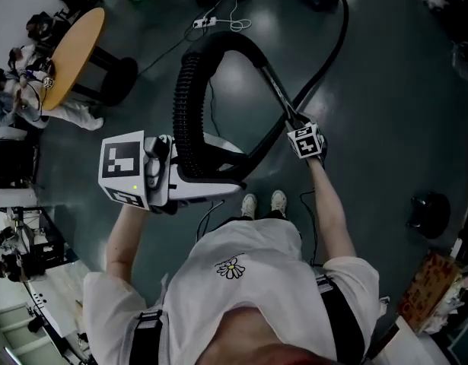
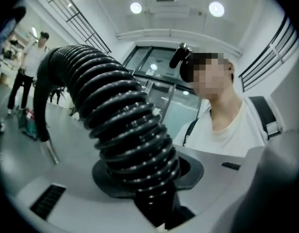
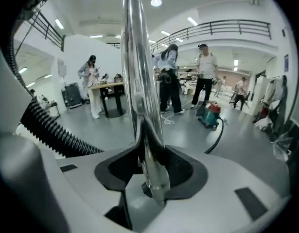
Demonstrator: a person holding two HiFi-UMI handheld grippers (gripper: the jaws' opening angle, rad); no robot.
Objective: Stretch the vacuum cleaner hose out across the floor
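The hose (image 2: 125,130) is black ribbed plastic; its ridges are glossy and carry small bright points of light. The wand tube (image 3: 139,81) is polished metal, smooth and shiny like a mirror. The floor (image 1: 386,90) is dark, smooth and a little glossy, with pale reflections. The round desk (image 1: 75,52) has a matt top that looks like light wood. The person's T-shirt (image 1: 249,272) is white matt cloth.

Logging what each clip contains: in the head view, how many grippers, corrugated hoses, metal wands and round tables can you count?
grippers: 2 (left gripper, right gripper)
corrugated hose: 1
metal wand: 1
round table: 1
total: 5
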